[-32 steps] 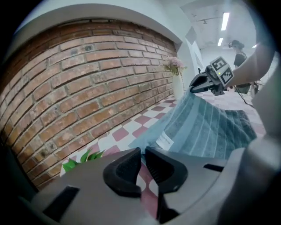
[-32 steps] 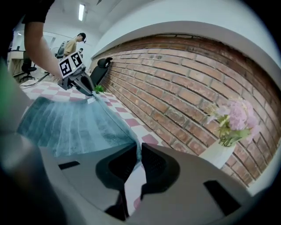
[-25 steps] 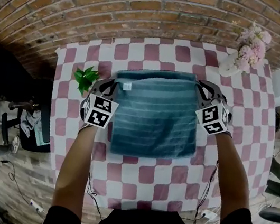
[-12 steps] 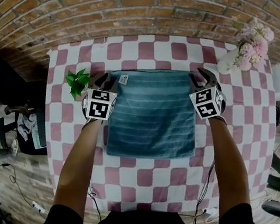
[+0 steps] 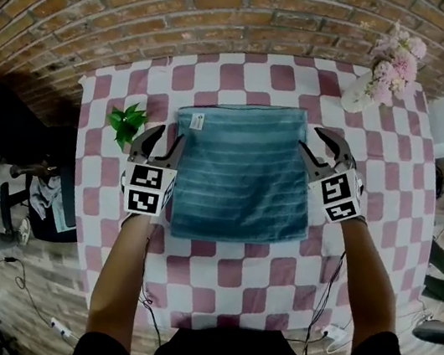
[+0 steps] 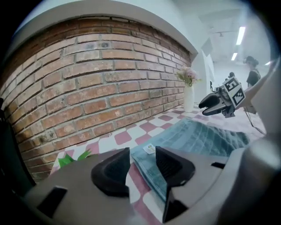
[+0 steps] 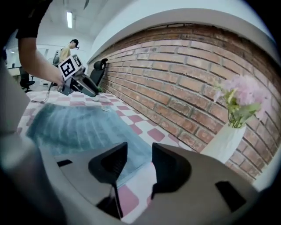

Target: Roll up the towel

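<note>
A teal striped towel (image 5: pixel 240 171) lies spread flat on the checkered tablecloth (image 5: pixel 230 276), its white label (image 5: pixel 197 123) at the far left corner. My left gripper (image 5: pixel 161 136) hovers beside the towel's left edge, near that corner. Its jaws have just been opening and stand open with nothing between them; the left gripper (image 6: pixel 142 151) looks over the towel (image 6: pixel 197 136) edge. On the other side, my right gripper (image 5: pixel 330 145) hangs by the far right corner, jaws also just opened and empty. In its own view the right gripper (image 7: pixel 139 147) sits above the towel (image 7: pixel 83 127) corner.
A white vase of pink flowers (image 5: pixel 384 78) stands at the table's far right corner. A small green plant (image 5: pixel 127 122) sits just left of my left gripper. A brick wall (image 5: pixel 193 6) runs along the table's far side.
Both grippers held the towel's far corners, carried them away from me, then let go and drew back with jaws parted. The towel now lies flat.
</note>
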Tool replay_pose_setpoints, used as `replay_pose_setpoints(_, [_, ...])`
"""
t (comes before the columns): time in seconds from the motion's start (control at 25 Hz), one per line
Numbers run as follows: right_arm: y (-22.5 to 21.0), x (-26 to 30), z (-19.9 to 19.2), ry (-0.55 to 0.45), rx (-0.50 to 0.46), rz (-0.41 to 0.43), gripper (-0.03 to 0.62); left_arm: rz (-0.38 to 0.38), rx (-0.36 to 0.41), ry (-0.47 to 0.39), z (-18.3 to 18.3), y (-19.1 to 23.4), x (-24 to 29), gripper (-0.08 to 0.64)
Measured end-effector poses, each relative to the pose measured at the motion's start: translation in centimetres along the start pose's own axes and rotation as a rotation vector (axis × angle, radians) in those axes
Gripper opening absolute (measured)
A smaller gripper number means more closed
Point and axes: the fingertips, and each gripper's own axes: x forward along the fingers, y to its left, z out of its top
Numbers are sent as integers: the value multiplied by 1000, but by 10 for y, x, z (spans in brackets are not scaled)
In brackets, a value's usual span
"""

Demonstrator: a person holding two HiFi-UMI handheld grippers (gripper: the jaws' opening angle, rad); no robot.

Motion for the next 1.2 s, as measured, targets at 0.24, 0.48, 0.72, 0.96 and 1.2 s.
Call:
replay_pose_setpoints(0.24, [67, -54, -5, -52, -15, 195, 176, -103, 17, -3, -26, -40, -62, 207])
replay_pose_setpoints(0.48, [124, -108, -23, 10, -76, 294, 184, -225, 43, 73, -80, -88, -120, 244])
replay_pose_setpoints(0.72, [151, -143, -39, 62, -19, 307, 192, -251, 49, 149, -121, -121, -156, 253])
replay_pose_setpoints(0.96, [167, -158, -70, 148, 80, 281, 192, -238, 112, 188, -144, -140, -167, 226])
replay_pose_setpoints(1.2, [169, -164, -97, 198, 237, 201, 192, -198, 71, 222, -160, -143, -162, 224])
